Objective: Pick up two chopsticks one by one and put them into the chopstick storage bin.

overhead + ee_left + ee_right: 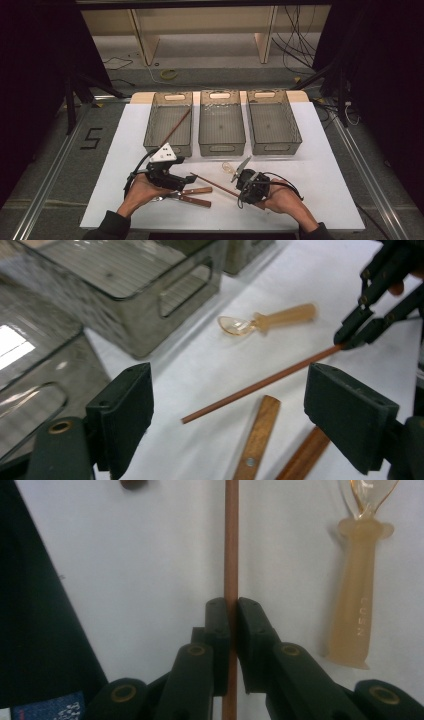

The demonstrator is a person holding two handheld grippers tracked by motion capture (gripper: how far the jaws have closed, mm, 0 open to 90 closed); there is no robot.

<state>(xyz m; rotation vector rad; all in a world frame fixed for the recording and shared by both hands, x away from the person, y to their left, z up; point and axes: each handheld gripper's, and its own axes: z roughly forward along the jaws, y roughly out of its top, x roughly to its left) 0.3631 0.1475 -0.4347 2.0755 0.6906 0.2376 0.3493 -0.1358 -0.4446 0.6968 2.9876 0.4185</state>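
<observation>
Near the table's front edge, high view: right gripper (243,184) has its fingers clenched on one end of the chopstick (212,184), probably to lift it toward the left bin (168,142), where a second chopstick (176,127) already leans. Left gripper (186,181) hovers over two wooden-handled utensils (192,196), fingers released, nothing between them; looks staged for the next pick. Spoon (227,165) lies just in front of the middle bin (222,141).

Left gripper view: fingers (126,405) spread wide, empty. Chopstick (250,389) runs diagonally on the white table (280,285), far end pinched by the right gripper (350,337). Thin, round, reddish-brown, straight, plain free end.

Right gripper view: fingers (218,625) grip the chopstick (231,540) squarely from both sides, shaft centred, so it shouldn't twist. Translucent amber spoon (356,600) lies near, apart.
</observation>
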